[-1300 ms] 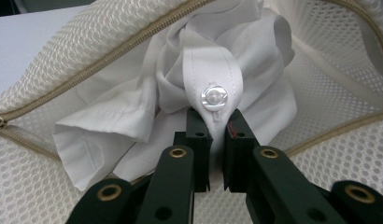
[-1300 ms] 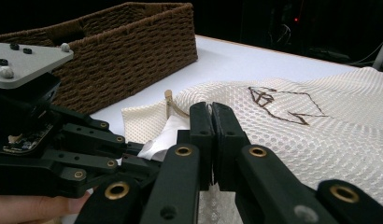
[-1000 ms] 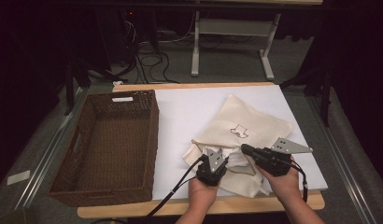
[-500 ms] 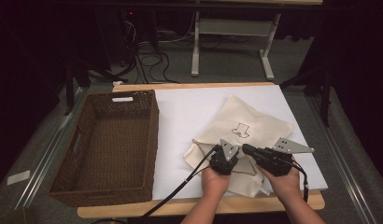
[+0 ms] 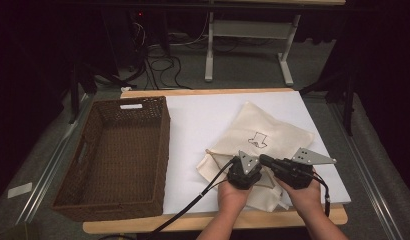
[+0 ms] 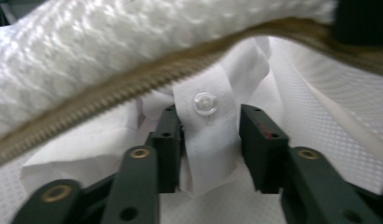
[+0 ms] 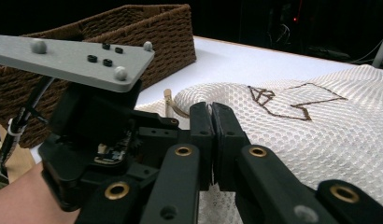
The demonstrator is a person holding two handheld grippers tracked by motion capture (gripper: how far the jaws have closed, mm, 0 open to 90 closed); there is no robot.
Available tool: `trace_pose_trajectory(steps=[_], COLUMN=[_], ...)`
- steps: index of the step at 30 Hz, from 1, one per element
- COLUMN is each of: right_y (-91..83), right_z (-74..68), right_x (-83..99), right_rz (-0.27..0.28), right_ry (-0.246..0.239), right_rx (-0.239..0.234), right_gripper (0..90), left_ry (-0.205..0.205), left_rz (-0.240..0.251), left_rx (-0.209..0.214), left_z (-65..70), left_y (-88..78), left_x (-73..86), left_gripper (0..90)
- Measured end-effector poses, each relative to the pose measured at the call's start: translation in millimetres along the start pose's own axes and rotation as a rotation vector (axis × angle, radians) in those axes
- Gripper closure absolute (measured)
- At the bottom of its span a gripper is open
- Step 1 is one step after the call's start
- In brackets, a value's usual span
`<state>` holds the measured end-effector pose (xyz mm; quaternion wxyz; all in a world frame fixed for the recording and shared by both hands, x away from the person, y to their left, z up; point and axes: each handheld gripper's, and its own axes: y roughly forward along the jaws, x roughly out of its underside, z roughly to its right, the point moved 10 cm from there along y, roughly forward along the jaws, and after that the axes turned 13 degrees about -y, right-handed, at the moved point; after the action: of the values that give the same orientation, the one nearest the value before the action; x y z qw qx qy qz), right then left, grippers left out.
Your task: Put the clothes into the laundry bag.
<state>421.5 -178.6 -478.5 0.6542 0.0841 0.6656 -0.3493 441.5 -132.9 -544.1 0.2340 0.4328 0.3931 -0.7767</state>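
On the table [image 5: 203, 125], white fabric [image 6: 208, 135] lies between the opening left tool [image 6: 210, 140].

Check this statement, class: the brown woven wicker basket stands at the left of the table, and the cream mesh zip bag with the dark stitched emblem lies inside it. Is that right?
One detail is wrong. The cream mesh zip bag lies not inside the brown woven wicker basket but on the white table sheet to its right, as the high view shows. The basket does stand at the left.

basket [image 5: 118, 160] blocks left (mat [image 5: 203, 125] bare beyond)
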Motion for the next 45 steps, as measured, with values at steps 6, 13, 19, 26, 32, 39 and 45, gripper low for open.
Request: trace_pose_trajectory(steps=[6, 13, 19, 26, 32, 39, 45], right_y=[0.4, 0.8, 0.6, -0.3, 0.6, 0.0, -0.6], right_z=[-0.6, -1.1, -1.0, -0.8, -1.6, -1.3, -2.4], right_x=[0.1, 0.9, 0.9, 1.2, 1.9, 2.1, 3.4], right_rz=[-0.003, -0.007, -0.008, -0.007, -0.012, -0.01, -0.014], right_ry=[-0.006, -0.006, -0.009, -0.008, -0.007, -0.011, -0.011], right_rx=[0.001, -0.001, 0.002, 0.005, 0.004, 0.004, 0.002], right_gripper=[89.2, 89.2, 89.2, 89.2, 89.2, 89.2, 89.2], left_ry=[-0.002, -0.008, -0.011, -0.007, -0.006, 0.006, 0.012], left_rz=[0.016, 0.021, 0.027, 0.032, 0.03, 0.036, 0.027], left_rx=[0.0, -0.005, 0.004, -0.001, -0.015, -0.02, -0.031], left_z=[0.5, -4.3, -9.8, -16.0, -25.2, -31.1, -41.9], left_y=[-13.6, -27.0, -38.5, -51.9, -64.5, -80.7, -103.9], left_x=[-1.5, 1.4, 4.9, 8.0, 12.8, 15.4, 18.3], left_gripper=[37.9, 30.9, 30.8, 30.9, 30.9, 31.0, 32.1])
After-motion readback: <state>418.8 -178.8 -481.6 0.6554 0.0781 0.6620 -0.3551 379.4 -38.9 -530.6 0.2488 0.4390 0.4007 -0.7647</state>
